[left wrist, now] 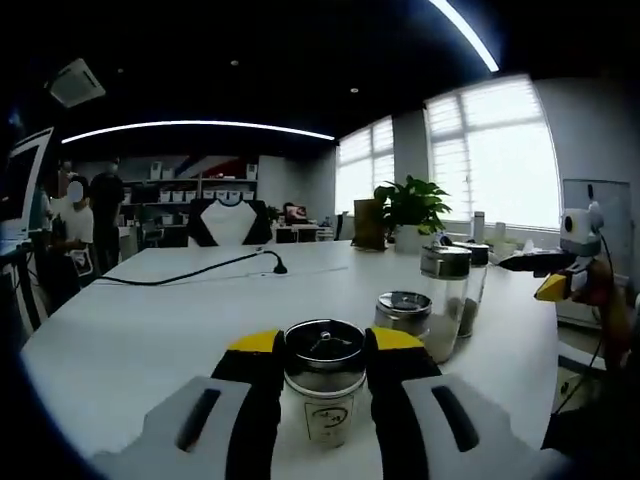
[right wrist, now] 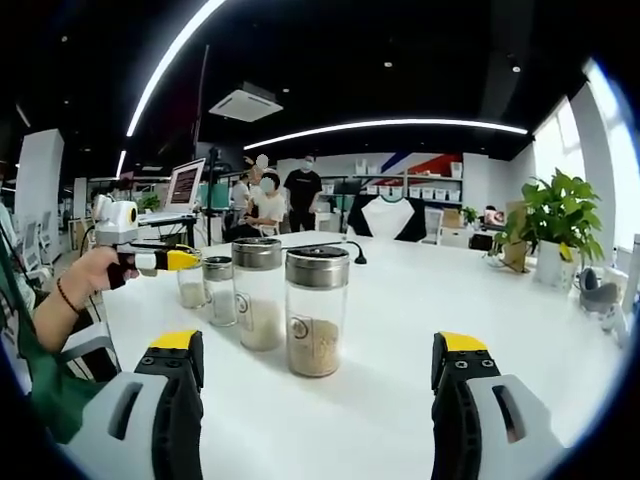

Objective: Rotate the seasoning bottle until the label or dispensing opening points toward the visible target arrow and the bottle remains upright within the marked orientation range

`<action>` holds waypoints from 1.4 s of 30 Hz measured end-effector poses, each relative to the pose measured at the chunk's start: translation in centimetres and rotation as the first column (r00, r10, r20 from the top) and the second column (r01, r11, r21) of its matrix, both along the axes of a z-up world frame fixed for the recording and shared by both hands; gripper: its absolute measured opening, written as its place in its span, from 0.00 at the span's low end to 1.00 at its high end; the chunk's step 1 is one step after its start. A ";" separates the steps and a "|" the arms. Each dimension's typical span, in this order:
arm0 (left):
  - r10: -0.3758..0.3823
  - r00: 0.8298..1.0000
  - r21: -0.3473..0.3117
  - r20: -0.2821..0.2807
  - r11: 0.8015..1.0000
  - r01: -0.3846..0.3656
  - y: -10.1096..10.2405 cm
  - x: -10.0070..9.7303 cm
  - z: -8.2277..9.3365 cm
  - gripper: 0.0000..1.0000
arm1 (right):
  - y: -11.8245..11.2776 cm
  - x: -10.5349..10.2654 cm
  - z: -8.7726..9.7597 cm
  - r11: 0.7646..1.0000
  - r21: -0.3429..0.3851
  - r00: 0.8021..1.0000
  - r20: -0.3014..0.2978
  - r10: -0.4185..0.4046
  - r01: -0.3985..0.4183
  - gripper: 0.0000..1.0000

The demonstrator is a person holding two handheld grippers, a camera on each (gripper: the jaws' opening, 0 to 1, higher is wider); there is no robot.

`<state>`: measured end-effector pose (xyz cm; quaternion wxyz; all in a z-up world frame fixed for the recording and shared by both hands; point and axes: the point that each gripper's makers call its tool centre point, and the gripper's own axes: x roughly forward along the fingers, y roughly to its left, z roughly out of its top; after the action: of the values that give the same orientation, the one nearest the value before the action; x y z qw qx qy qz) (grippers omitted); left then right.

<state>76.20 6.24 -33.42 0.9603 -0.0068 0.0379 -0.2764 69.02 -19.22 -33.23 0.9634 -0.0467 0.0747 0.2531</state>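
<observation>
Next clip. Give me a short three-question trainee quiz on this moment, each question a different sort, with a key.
1. True or false: the left gripper has its jaws around a seasoning bottle.
2. In the right gripper view, the right gripper is: A) shut on a bottle, B) open with nothing between its jaws, C) gripping the potted plant.
3. Fill in: the bottles stand on a white ____.

Key: 1 true; 2 B; 3 table.

left gripper (left wrist: 322, 350) closed (seemingly), right gripper (right wrist: 318, 360) wide
</observation>
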 end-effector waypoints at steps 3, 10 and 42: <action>0.027 1.000 -0.003 0.003 1.000 -0.027 0.0 -0.2 0.1 0.34 | 0.0 0.0 0.0 1.000 -0.001 1.000 0.001 0.001 -0.001 0.97; 0.073 0.997 -0.010 0.004 0.997 -0.073 -0.1 -0.5 0.2 0.34 | -0.1 0.1 0.0 1.000 -0.001 1.000 0.000 0.000 0.000 0.97; -0.174 0.979 0.012 0.107 0.985 0.173 1.9 -1.6 3.1 0.45 | -0.2 0.0 0.1 1.000 -0.004 1.000 0.001 -0.009 0.009 0.97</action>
<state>74.55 8.14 -30.35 0.9331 0.0126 -0.0132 -0.3591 68.98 -19.41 -33.11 0.9645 -0.0482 0.0750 0.2486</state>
